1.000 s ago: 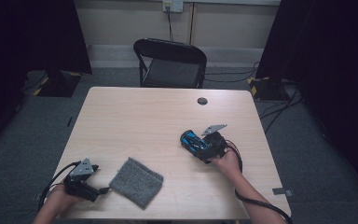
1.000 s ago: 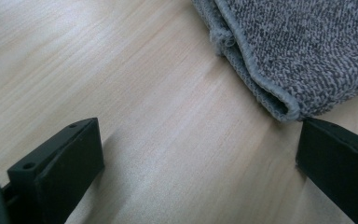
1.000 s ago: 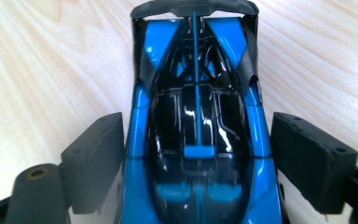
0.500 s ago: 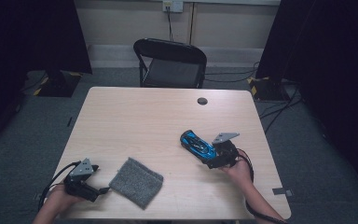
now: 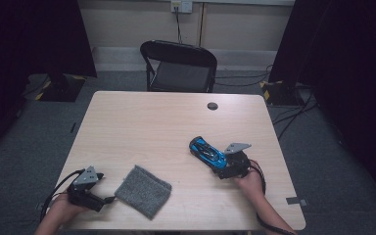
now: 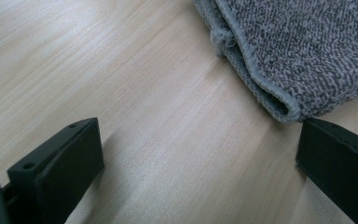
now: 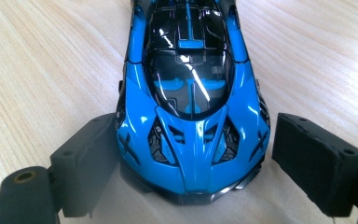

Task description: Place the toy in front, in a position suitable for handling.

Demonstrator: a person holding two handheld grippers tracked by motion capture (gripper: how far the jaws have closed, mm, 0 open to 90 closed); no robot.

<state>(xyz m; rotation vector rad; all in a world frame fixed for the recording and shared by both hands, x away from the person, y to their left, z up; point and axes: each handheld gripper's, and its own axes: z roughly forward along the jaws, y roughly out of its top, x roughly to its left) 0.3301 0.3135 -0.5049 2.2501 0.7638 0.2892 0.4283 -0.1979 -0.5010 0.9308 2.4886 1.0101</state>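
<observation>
Toy car (image 7: 192, 98) sits on the desk (image 5: 142, 132) between my right fingers (image 7: 93, 163), open, straddling its end, one pad touching; hard glossy shell, light, slippery, so grip low on the flanks; left fingers (image 6: 60, 163) wide open, empty, beside cloth (image 6: 303, 51).

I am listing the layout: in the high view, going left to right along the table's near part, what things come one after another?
Left gripper → grey cloth → blue car → right gripper.
</observation>
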